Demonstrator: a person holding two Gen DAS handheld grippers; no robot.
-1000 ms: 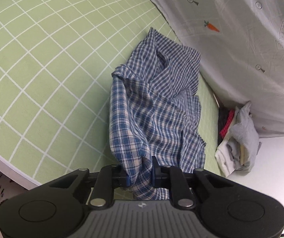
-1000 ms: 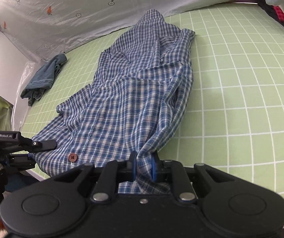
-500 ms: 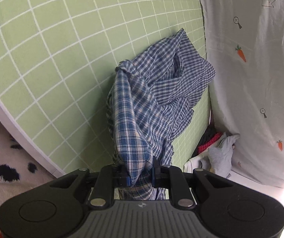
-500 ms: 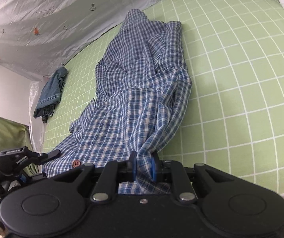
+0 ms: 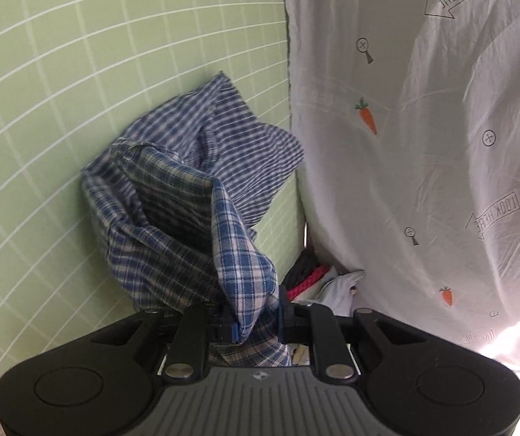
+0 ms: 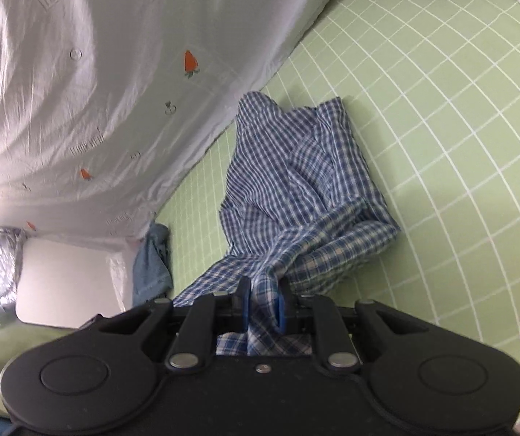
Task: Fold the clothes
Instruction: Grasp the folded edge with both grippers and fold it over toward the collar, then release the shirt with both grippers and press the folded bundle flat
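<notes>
One blue checked shirt (image 5: 194,189) lies bunched on the green gridded mat (image 5: 60,91), its near end lifted off the surface by two grippers. The left gripper (image 5: 256,321) is clenched on one fold of the fabric, and the right gripper (image 6: 262,303) pinches another fold between its blue pads. One white carrot-print sheet (image 6: 96,91) hangs behind the mat. One denim garment (image 6: 152,261) lies at the mat's far edge, well apart from the shirt.

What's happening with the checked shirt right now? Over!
Left gripper shut on checked shirt. Right gripper shut on it too. Near end lifted, far end on green grid mat. Nothing in the way; denim garment lies apart.
</notes>
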